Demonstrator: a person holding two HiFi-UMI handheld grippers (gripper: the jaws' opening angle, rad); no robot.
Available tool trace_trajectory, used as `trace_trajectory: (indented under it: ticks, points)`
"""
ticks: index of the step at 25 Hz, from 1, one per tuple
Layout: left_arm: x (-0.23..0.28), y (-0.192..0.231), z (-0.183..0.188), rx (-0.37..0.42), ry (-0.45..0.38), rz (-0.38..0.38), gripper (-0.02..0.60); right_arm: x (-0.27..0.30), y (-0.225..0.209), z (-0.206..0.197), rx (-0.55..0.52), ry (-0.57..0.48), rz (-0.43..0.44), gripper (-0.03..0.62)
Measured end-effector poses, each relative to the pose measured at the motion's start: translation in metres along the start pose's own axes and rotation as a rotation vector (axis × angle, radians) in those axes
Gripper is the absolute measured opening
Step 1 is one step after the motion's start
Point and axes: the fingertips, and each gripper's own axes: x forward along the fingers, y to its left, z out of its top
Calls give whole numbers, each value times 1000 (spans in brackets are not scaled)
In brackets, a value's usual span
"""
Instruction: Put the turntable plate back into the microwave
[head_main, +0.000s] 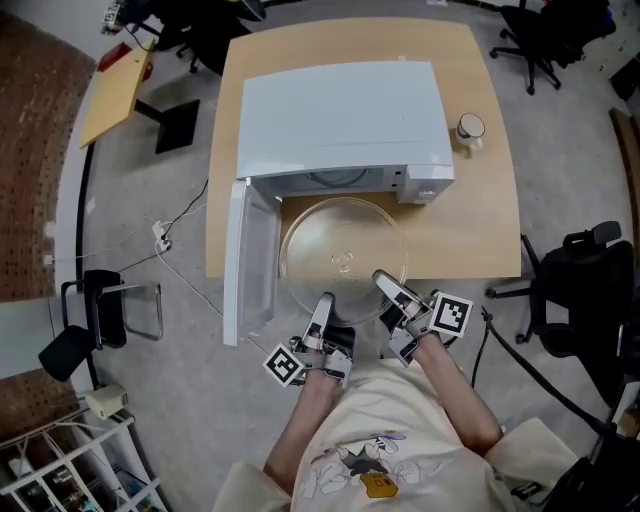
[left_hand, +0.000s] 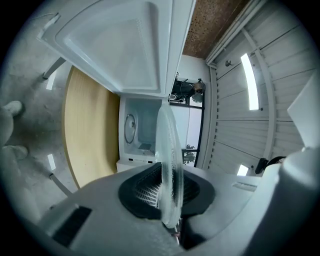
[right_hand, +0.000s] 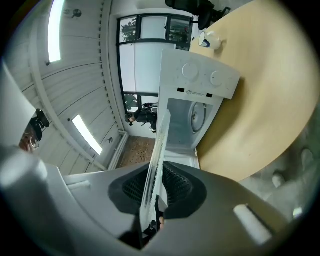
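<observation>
Our left gripper (head_main: 324, 305) and right gripper (head_main: 386, 284) each clamp the near rim of the turntable plate (head_main: 343, 250), holding it over the front edge of the table (head_main: 470, 235), before the open microwave (head_main: 340, 120). We judge uneven pushing could twist the glass out of our grip.

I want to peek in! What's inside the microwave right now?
Inside the microwave only white walls and a round mark show. The glass plate held before it hides part of the floor.
</observation>
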Motion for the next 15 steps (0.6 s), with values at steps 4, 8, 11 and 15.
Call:
trace_trajectory:
  ticks: [4,8,11,15]
  points:
    - [16,14,18,9,-18,9,26,20,-17,12,11,38,1,52]
    - [34,35,40,21,-24,15,26,31,-36,25,32,38,-8,129]
    - [49,50,55,23,-34,6,26,30,-46,29,22,32,-56,130]
    - [81,74,71,10,-67,-23,26,30,-54,27,4,37,-97,130]
